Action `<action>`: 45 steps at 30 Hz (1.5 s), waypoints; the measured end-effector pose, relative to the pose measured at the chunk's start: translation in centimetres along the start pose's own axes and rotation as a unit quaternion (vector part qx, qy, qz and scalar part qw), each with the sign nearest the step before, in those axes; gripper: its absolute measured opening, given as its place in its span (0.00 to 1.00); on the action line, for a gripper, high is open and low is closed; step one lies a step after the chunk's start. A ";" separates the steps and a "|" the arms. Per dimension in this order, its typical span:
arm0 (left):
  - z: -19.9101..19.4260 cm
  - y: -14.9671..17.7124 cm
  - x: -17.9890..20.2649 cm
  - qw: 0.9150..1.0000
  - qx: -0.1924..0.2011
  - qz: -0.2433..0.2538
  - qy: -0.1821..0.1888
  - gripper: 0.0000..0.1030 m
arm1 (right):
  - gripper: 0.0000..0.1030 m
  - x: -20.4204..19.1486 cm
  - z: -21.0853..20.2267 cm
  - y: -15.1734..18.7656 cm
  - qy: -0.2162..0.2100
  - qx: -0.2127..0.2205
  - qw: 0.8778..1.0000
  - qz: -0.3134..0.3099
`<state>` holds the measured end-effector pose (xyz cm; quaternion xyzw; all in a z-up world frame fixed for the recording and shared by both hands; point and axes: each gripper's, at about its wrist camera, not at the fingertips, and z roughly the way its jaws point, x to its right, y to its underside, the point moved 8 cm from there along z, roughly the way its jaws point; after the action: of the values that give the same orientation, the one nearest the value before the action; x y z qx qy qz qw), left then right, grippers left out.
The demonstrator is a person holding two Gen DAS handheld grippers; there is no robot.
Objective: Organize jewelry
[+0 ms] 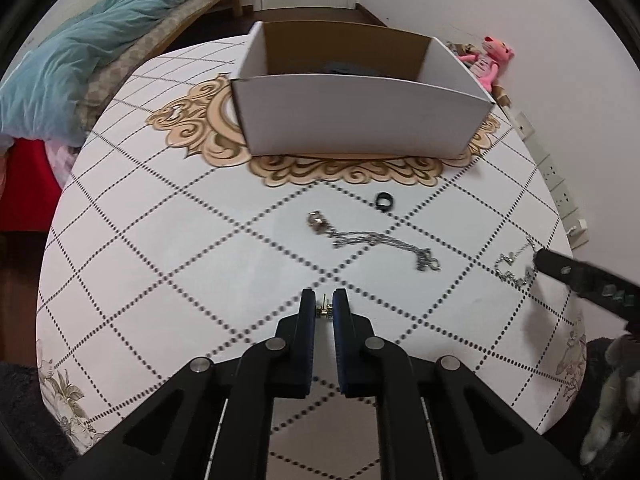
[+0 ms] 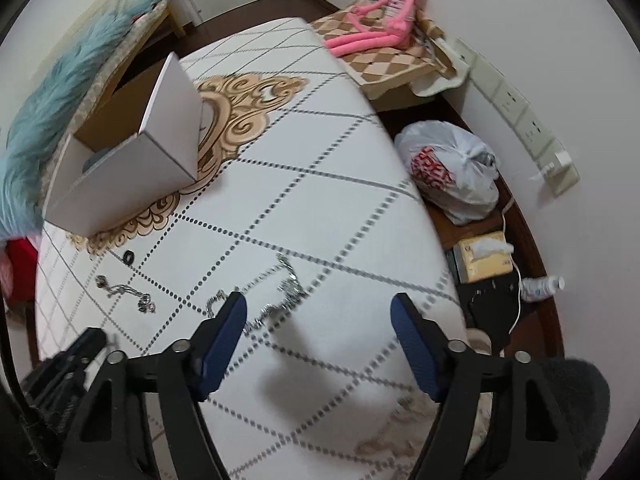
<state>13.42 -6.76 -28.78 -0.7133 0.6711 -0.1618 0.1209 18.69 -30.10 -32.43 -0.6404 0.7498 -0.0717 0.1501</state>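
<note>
Jewelry lies loose on the surface in front of the white box: a black ring nearest the box, a pendant necklace behind it, and a silver chain farther right. All are light, limp and slippery; chains are best pinched at a bunched part. The left hand-held gripper pinches what looks like a small gold earring. The right hand-held gripper is spread wide, with the chain between its fingers.

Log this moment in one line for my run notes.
left gripper: shut on gold earring | right gripper: open over silver chain | box: waiting
</note>
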 end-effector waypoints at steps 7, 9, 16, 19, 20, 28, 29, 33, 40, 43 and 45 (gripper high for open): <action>-0.8 -0.6 -0.8 1.000 0.007 -0.014 -0.001 0.06 | 0.07 -1.5 0.8 -0.2 0.000 0.017 1.000 -0.020; -1.5 -1.1 -0.9 1.000 0.015 -0.016 0.003 0.06 | 0.07 -1.7 0.5 -0.2 -0.018 0.015 1.000 -0.013; -5.2 -4.5 -1.3 0.998 0.048 -0.025 0.031 0.06 | 0.07 -4.1 -5.4 -2.5 -0.096 0.048 0.994 -0.010; -7.2 -6.8 -1.5 0.996 0.067 -0.027 0.046 0.06 | 0.07 -5.8 -8.6 -4.5 -0.123 0.070 0.990 -0.024; -7.8 -7.7 -1.5 0.996 0.073 -0.028 0.051 0.06 | 0.07 -6.2 -9.3 -5.2 -0.131 0.075 0.988 -0.026; -10.5 -15.3 -2.2 0.992 0.115 -0.011 0.060 0.06 | 0.07 -11.4 -14.0 -11.9 -0.172 0.108 0.977 -0.066; -10.3 -16.3 -2.3 0.992 0.114 -0.011 0.061 0.06 | 0.07 -12.0 -14.0 -12.6 -0.172 0.109 0.977 -0.071; -8.9 -18.5 -2.7 0.993 0.100 -0.008 0.061 0.06 | 0.07 -14.2 -12.3 -15.3 -0.171 0.087 0.977 -0.093; -5.0 -19.8 -2.8 0.997 0.058 -0.006 0.057 0.06 | 0.07 -15.4 -7.0 -17.4 -0.145 0.035 0.983 -0.109; -3.3 -19.8 -2.8 0.998 0.035 -0.003 0.060 0.06 | 0.07 -15.4 -5.8 -17.6 -0.146 0.017 0.983 -0.109; -2.7 -19.8 -2.7 0.998 0.026 -0.007 0.062 0.08 | 0.07 -15.4 -5.3 -17.4 -0.146 0.009 0.983 -0.111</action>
<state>30.44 -2.56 -18.77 -0.7036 0.6676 -0.2235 0.0966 35.42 -18.41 -20.17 -0.7219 0.6432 -0.0003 0.2550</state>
